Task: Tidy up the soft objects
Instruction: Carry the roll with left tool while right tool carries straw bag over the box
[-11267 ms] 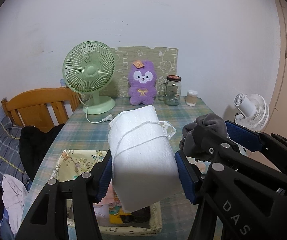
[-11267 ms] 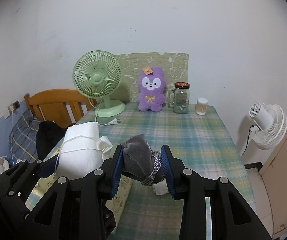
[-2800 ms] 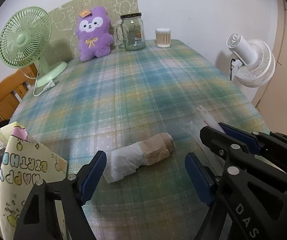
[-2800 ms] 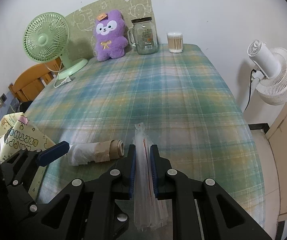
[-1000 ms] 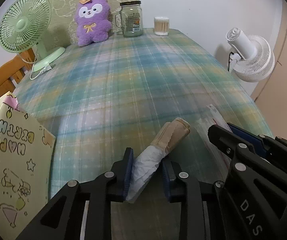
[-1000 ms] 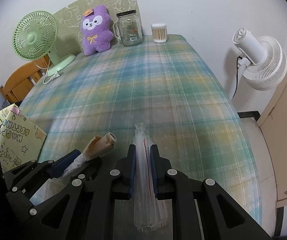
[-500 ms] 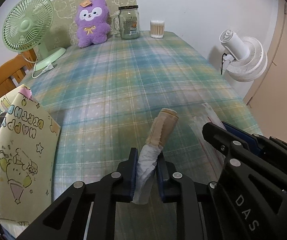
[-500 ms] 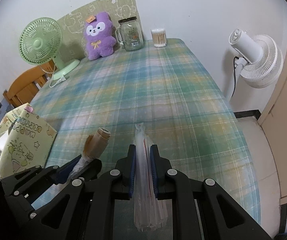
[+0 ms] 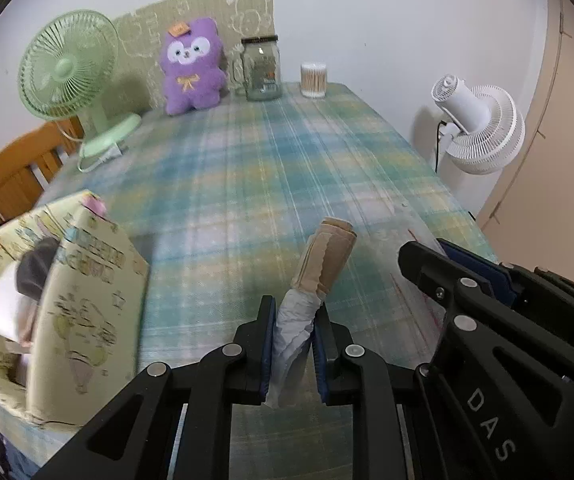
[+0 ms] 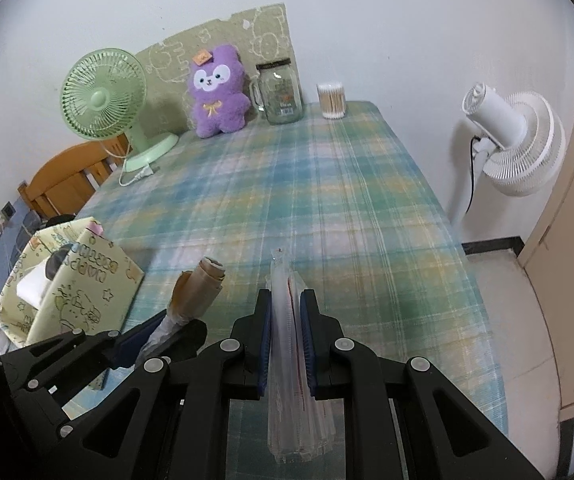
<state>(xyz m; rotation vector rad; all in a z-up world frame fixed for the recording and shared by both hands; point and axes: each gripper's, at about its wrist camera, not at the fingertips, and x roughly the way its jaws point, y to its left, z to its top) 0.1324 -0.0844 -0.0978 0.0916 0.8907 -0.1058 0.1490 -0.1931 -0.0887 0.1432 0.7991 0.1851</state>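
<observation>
My left gripper (image 9: 293,312) is shut on a rolled white and beige cloth (image 9: 325,256) and holds it above the plaid table (image 9: 287,152); the roll also shows in the right wrist view (image 10: 199,284). My right gripper (image 10: 287,304) is shut on a flat clear plastic packet (image 10: 285,280) with red lines, held upright. A yellow cartoon-print box (image 9: 87,292) stands at the left and holds white and dark soft items; it also shows in the right wrist view (image 10: 79,284).
At the table's far end stand a green fan (image 9: 67,68), a purple plush toy (image 9: 193,64), a glass jar (image 9: 263,68) and a cotton swab tub (image 9: 313,80). A white fan (image 9: 479,128) stands off the right edge. A wooden chair (image 9: 11,176) is at left.
Both grippers have lifted and tilted up with their loads. The yellow box has come closer on the left. The roll points more upright than a second ago.
</observation>
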